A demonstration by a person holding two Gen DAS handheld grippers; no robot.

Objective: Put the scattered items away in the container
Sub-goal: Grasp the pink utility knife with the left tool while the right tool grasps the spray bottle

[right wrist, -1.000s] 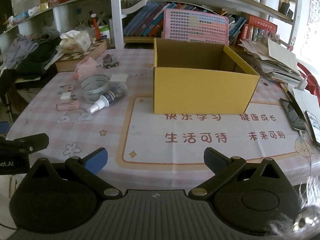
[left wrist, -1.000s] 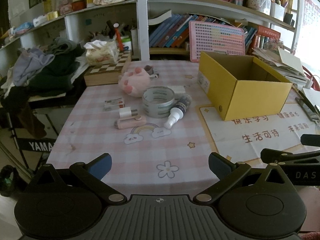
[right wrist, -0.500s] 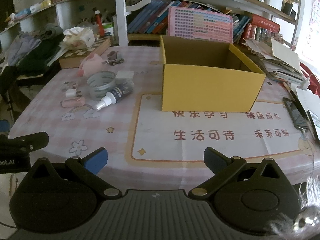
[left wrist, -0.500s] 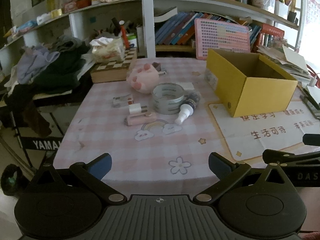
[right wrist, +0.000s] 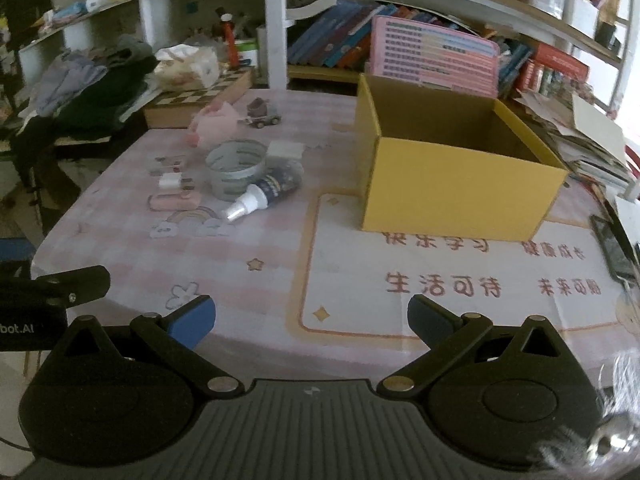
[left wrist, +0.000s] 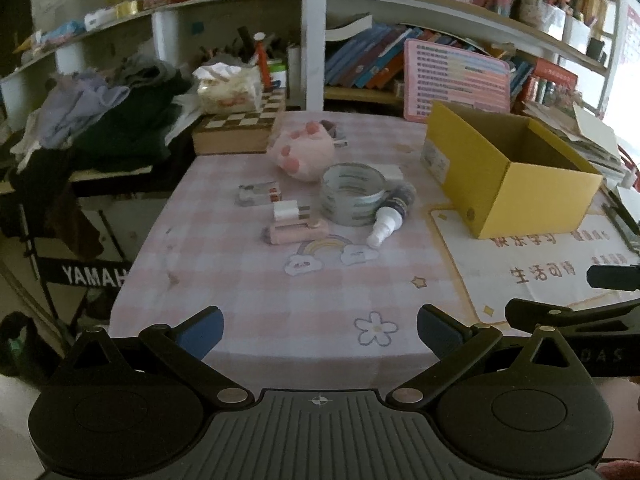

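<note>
Both the left gripper [left wrist: 320,326] and right gripper [right wrist: 311,320] hang spread and empty over the desk's [left wrist: 248,280] near edge; the yellow box [right wrist: 460,184] stands open.

We see a surface [left wrist: 248,280] covered in a pink checked cloth. On it stands a yellow box [left wrist: 508,184], open at the top, which we take as our landmark. Left of the box sits a tape roll [left wrist: 352,194], with a small dark bottle [left wrist: 394,212] lying against it on the box side. Beyond the roll rests a pink paw plush [left wrist: 302,152]. Further left of the box lie a white plug [left wrist: 290,211], a pink case [left wrist: 296,232] and a small packet [left wrist: 258,193]. A checkered board [left wrist: 240,128] lies at the far left corner.
</note>
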